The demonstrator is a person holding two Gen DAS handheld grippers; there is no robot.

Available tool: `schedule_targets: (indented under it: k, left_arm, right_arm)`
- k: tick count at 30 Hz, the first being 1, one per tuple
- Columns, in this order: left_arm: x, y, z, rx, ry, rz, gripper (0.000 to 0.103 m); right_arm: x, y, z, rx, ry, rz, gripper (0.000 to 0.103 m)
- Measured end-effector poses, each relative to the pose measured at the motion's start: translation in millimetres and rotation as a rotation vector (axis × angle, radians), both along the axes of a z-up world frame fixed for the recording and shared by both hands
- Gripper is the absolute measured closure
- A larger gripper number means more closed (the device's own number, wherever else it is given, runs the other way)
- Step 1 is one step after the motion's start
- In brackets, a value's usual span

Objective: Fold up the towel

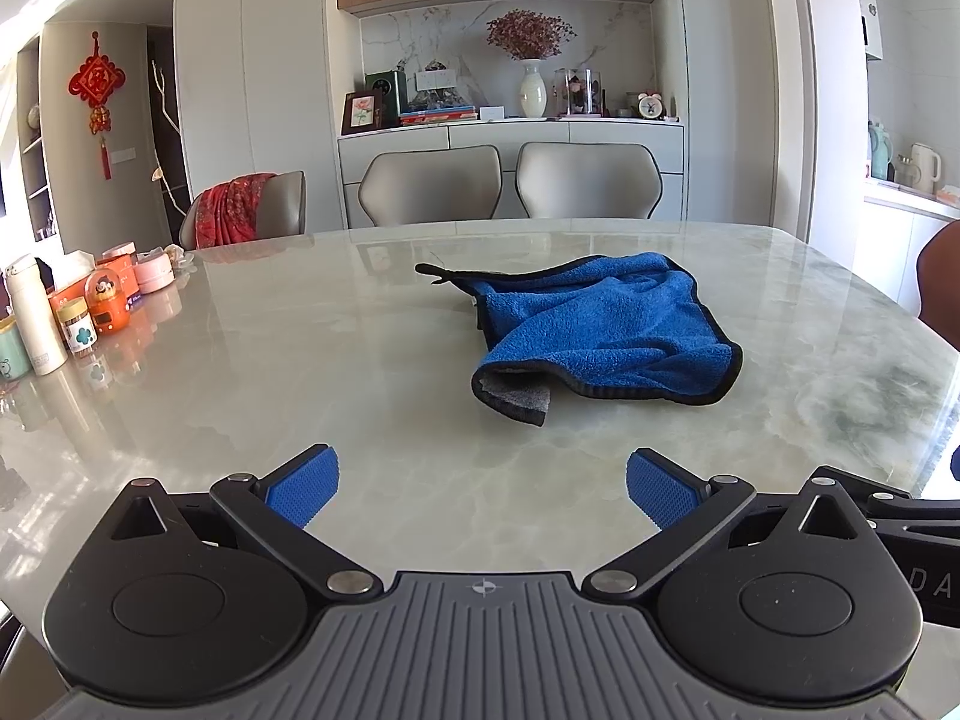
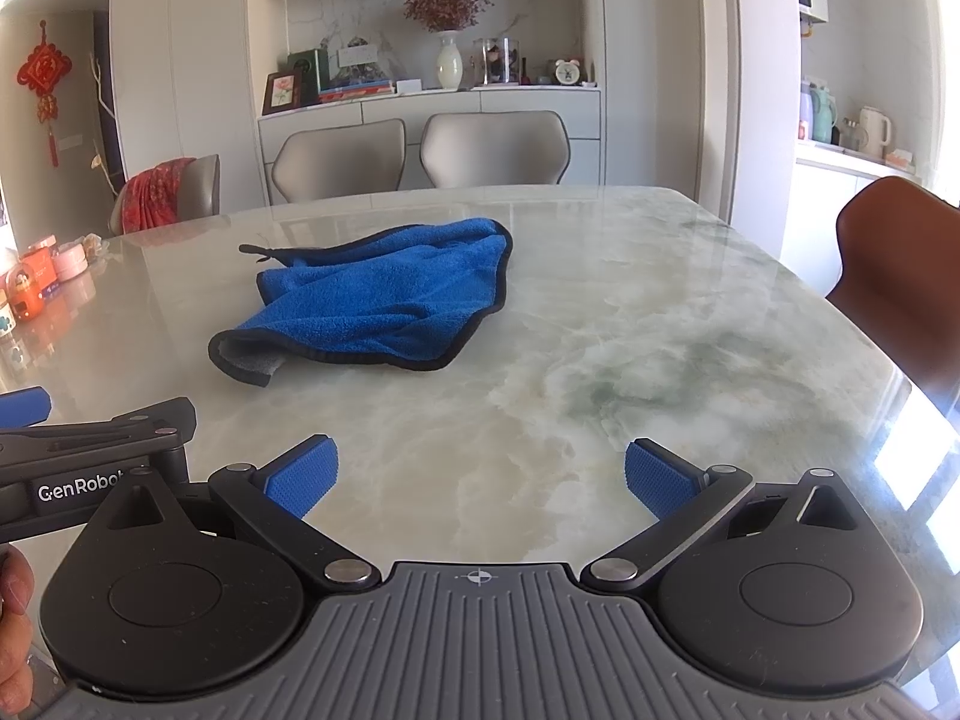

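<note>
A blue towel (image 1: 606, 330) with black edging lies crumpled on the marble table (image 1: 300, 360), its grey underside showing at the near corner. In the right wrist view the same towel (image 2: 384, 300) sits ahead and to the left. My left gripper (image 1: 483, 489) is open, well short of the towel, with nothing between its blue pads. My right gripper (image 2: 480, 480) is open too, over bare table to the right of the towel. Part of the left gripper (image 2: 90, 450) shows at the left edge of the right wrist view.
Jars, boxes and a white bottle (image 1: 36, 318) crowd the table's left edge. Two grey chairs (image 1: 432, 186) stand at the far side and a brown chair (image 2: 900, 276) at the right. A hand (image 2: 15, 630) shows at lower left.
</note>
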State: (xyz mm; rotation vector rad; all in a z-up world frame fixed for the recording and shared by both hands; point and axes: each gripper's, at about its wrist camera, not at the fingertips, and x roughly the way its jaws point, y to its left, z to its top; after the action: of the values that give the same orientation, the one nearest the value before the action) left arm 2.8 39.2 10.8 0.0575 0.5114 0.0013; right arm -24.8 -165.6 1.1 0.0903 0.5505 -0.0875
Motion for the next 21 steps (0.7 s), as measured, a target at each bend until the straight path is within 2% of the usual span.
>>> schedule_targets:
  k: [21]
  left_arm:
    - [-6, -20, -5, 0.014, -0.003, 0.009, 0.000]
  right_arm:
    - [4, -1, 1, -0.001, 0.004, 0.001, 0.000]
